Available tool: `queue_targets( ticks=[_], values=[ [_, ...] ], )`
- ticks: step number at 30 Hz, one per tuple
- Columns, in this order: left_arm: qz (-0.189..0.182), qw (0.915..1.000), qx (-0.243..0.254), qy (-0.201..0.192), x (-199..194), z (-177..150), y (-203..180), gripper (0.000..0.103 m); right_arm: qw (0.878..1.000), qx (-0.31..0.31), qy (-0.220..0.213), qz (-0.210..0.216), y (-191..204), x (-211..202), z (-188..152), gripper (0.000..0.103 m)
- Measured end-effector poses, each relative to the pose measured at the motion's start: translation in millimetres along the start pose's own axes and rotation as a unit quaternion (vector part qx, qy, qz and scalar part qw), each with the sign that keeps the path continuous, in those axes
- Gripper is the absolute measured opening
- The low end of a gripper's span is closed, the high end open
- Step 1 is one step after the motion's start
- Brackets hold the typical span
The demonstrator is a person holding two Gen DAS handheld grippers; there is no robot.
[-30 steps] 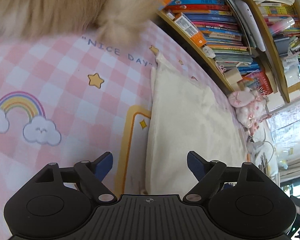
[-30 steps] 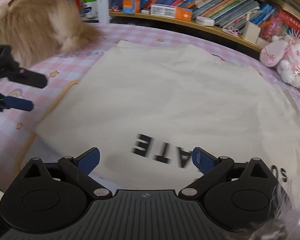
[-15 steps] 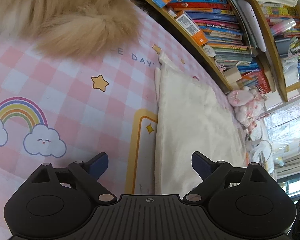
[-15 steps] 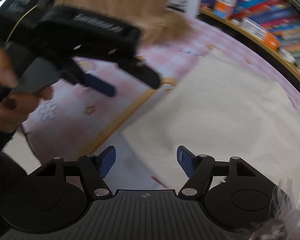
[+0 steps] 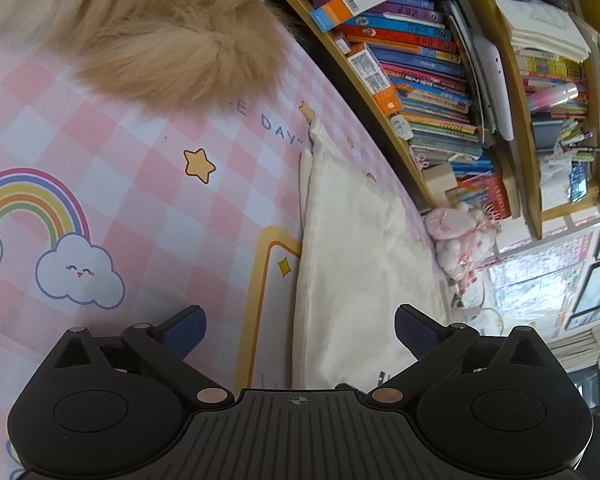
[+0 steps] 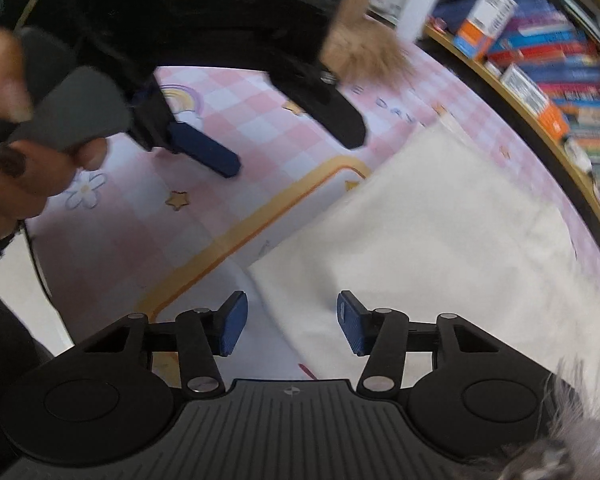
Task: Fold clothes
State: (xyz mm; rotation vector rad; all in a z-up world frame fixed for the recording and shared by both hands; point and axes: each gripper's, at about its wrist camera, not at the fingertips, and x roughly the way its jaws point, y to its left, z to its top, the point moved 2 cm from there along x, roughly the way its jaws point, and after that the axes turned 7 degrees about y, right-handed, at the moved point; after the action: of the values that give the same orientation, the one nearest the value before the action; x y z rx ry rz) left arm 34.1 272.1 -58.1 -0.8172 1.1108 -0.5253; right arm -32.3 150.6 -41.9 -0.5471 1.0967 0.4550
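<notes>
A cream garment [image 5: 352,264] lies flat on a bench covered by a pink-and-white checked cloth [image 5: 148,184], its near left corner close to both tools. The left hand-held gripper [image 5: 298,326] hangs over the cloth with its blue-tipped fingers spread wide and nothing between them; the garment's left edge runs up between the two tips. The right hand-held gripper [image 6: 292,326] is also open and empty, its fingers set either side of the garment's near corner, above the fabric. In the right wrist view a hand [image 6: 24,160] grips the grey handle of the left tool.

The cloth carries printed letters, of which "E DAY" [image 5: 268,124] can be read, beside a yellow star [image 5: 199,165], a rainbow [image 5: 32,204] and a smiling cloud [image 5: 78,272]. A mass of tan fur [image 5: 160,28] covers the start of the wording. A few dark letters show on the garment near the left tool, too cut off to read. Behind the bench stand shelves of books [image 5: 416,64]; their spine titles are too small to make out. A pink plush toy [image 5: 460,228] sits at the garment's far end.
</notes>
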Motion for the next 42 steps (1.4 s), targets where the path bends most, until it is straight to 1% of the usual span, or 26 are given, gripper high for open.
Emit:
queue_targets(
  ticks=[2, 4, 7, 9, 10, 12, 13, 14, 16, 18, 22, 25, 27, 28, 29, 30, 31, 34, 36, 37, 39, 41, 42],
  values=[
    [-0.003, 1.0000, -0.001, -0.001, -0.5, -0.1, 0.9, 0.103, 1.000, -0.019, -0.004, -0.001, 6.5, -0.9, 0.6, 0.047],
    [-0.004, 1.0000, 0.002, -0.001, -1.0, -0.3, 1.2, 0.103, 1.000, -0.029, -0.006, -0.003, 9.2, 0.9, 3.1, 0.043],
    [-0.004, 1.0000, 0.004, -0.001, -1.6, -0.9, 0.9, 0.103, 0.999, -0.033, -0.007, -0.005, 8.6, 7.0, 9.4, 0.032],
    [-0.006, 1.0000, 0.002, 0.001, -1.3, -0.3, 1.1, 0.103, 0.999, -0.031, -0.009, -0.011, 5.5, 9.7, 12.3, 0.009],
    [-0.008, 1.0000, -0.002, 0.005, -1.2, 0.4, 1.5, 0.103, 1.000, -0.021, -0.015, -0.008, 0.9, 7.3, 13.1, 0.008],
    [-0.030, 0.9988, -0.027, 0.026, 2.2, 3.2, 5.2, 0.102, 0.999, 0.014, -0.034, 0.003, -10.8, -2.8, 13.8, 0.007],
    [-0.047, 0.9972, -0.046, 0.037, 5.4, 3.8, 7.9, 0.102, 0.998, 0.035, -0.044, 0.008, -17.7, -10.3, 13.6, 0.007],
    [-0.067, 0.9945, -0.066, 0.046, 9.3, 3.7, 10.7, 0.102, 0.997, 0.055, -0.054, 0.013, -24.7, -17.6, 13.4, 0.007],
    [-0.103, 0.9885, -0.092, 0.063, 20.8, 3.2, 9.9, 0.102, 0.994, 0.087, -0.069, 0.026, -36.7, -28.6, 11.9, 0.007],
    [-0.138, 0.9805, -0.116, 0.079, 32.4, 2.6, 8.8, 0.102, 0.991, 0.106, -0.074, 0.032, -43.9, -34.2, 10.9, 0.007],
    [-0.153, 0.9766, -0.114, 0.099, 45.2, 1.0, 1.7, 0.102, 0.988, 0.130, -0.073, 0.045, -49.2, -36.9, 12.2, 0.007],
    [-0.163, 0.9736, -0.112, 0.113, 54.6, -0.3, -3.7, 0.101, 0.986, 0.139, -0.072, 0.050, -46.7, -40.2, 6.9, 0.007],
    [-0.170, 0.9715, -0.111, 0.123, 60.8, -1.1, -7.3, 0.101, 0.985, 0.146, -0.071, 0.058, -48.4, -40.2, 4.5, 0.009],
    [-0.173, 0.9704, -0.110, 0.128, 63.9, -1.5, -9.1, 0.101, 0.984, 0.152, -0.070, 0.058, -50.7, -41.8, 2.7, 0.012],
    [-0.176, 0.9692, -0.110, 0.133, 67.0, -1.9, -10.9, 0.101, 0.983, 0.158, -0.068, 0.057, -53.0, -43.4, 0.9, 0.024],
    [-0.180, 0.9680, -0.109, 0.137, 70.1, -2.3, -12.7, 0.101, 0.983, 0.164, -0.067, 0.056, -55.5, -45.1, -1.0, 0.040],
    [-0.182, 0.9674, -0.110, 0.138, 70.3, -2.3, -12.4, 0.101, 0.982, 0.168, -0.067, 0.053, -59.1, -47.0, -3.5, 0.044],
    [-0.186, 0.9660, -0.113, 0.139, 69.7, -2.3, -11.2, 0.101, 0.980, 0.183, -0.056, 0.048, -73.1, -50.2, -13.2, 0.046],
    [-0.187, 0.9656, -0.114, 0.139, 69.1, -2.4, -10.5, 0.099, 0.979, 0.194, -0.044, 0.041, -83.6, -51.8, -20.6, 0.052],
    [-0.183, 0.9665, -0.114, 0.139, 69.1, -2.8, -10.6, 0.096, 0.978, 0.200, -0.039, 0.036, -89.2, -52.9, -24.4, 0.053],
    [-0.172, 0.9688, -0.111, 0.140, 68.3, -3.5, -10.1, 0.091, 0.975, 0.219, -0.028, 0.019, -101.7, -57.3, -33.3, 0.060],
    [-0.163, 0.9705, -0.110, 0.140, 67.5, -4.3, -8.8, 0.084, 0.970, 0.241, -0.017, 0.002, -116.7, -61.3, -42.9, 0.065],
    [-0.159, 0.9710, -0.110, 0.141, 66.8, -4.9, -7.7, 0.082, 0.967, 0.254, -0.013, -0.005, -124.7, -61.5, -46.8, 0.066]
  ],
)
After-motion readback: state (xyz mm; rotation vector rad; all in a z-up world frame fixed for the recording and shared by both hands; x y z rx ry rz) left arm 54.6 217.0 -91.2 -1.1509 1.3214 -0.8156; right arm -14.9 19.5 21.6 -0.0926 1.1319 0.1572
